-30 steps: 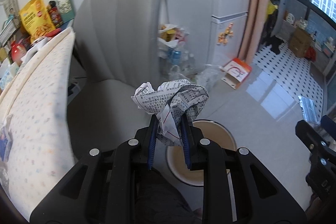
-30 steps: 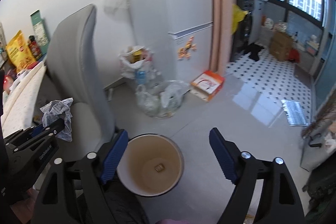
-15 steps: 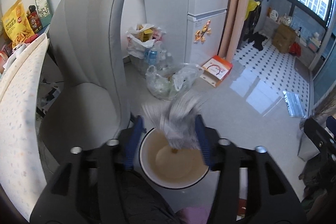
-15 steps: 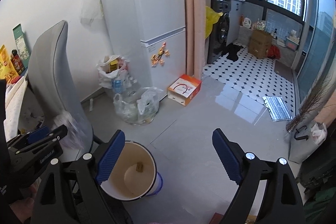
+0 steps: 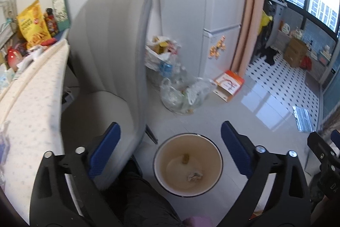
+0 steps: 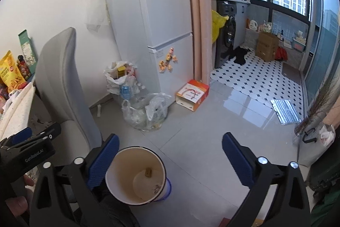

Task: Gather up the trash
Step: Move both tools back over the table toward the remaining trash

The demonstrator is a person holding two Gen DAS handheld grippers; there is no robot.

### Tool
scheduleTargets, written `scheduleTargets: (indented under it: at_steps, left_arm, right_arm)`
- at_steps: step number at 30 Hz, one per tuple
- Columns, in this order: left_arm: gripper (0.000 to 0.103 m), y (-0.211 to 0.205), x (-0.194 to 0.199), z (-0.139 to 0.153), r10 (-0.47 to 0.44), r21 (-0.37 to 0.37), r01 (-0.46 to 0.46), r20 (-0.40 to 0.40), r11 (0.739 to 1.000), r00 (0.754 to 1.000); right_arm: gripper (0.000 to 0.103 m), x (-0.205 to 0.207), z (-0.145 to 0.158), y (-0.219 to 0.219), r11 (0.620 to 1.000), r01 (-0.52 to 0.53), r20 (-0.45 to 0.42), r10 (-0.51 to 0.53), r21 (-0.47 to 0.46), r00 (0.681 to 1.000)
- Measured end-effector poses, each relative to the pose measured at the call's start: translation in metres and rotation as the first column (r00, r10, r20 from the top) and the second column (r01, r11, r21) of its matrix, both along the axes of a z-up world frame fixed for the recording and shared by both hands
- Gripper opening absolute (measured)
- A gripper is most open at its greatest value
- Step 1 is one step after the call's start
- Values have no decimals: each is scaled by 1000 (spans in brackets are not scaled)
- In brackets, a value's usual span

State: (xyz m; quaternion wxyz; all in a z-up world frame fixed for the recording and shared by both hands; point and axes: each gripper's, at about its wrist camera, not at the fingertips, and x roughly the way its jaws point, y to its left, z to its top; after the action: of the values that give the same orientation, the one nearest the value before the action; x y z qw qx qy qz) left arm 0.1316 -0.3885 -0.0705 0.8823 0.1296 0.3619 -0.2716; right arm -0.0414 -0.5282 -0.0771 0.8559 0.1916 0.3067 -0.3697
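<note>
Progress: crumpled newspaper wad now lies on bottom of waste bin, near small tan scrap. This piece judged collected. Bin stands on floor, right of grey chair, near view's bottom edge. Left to do: cannot tell; table at left holds clutter at far end, trash or not unclear.

Left gripper: jaws just been opening, now spread wide above bin, nothing between them.

Right gripper: jaws also just opened further, fully wide, empty, bin under its left finger.

Pale tiled floor carries bin, bags (clear plastic), carton.
</note>
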Motion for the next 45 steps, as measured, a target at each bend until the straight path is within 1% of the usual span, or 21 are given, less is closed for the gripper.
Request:
scheduleTargets:
  at_steps: [6,11,16,21,26,36,38,44,45]
  left_arm:
    - [97,43,2,25,78,-32,-77,30,997,997]
    - [97,89,4,43,147,-62,-143,61,988,987]
    - [97,142,5,57,221,-101,-213,79,972,972]
    - [97,189,6,65,286,-127,-273,90,953,954]
    - [97,236,6,71,355,-144,-340,97,929,930]
    - [97,315,2,74,483,-154,-465,111,872,869]
    - [97,328,0,73,500,-157,-482,110,862,859]
    - [97,374,-6,67,566,-157,-549,104,821,818]
    - [97,383,-7,65,582,-150,-566,105,811,806]
  right_arm:
    - [95,14,21,31,997,-76,44,77,-18,996]
    - [95,31,34,65,989,-143,53,146,-42,988]
    - [95,45,51,105,972,-218,66,224,-83,972]
    - [95,55,61,140,957,-273,68,280,-101,958]
    - [95,67,72,182,933,-333,65,343,-134,937]
    - [95,88,77,251,884,-445,66,457,-145,887]
    - [95,93,78,268,868,-473,58,486,-152,872]
    - [95,106,81,312,826,-539,49,553,-167,832]
    - [95,108,80,319,819,-549,48,563,-165,825]
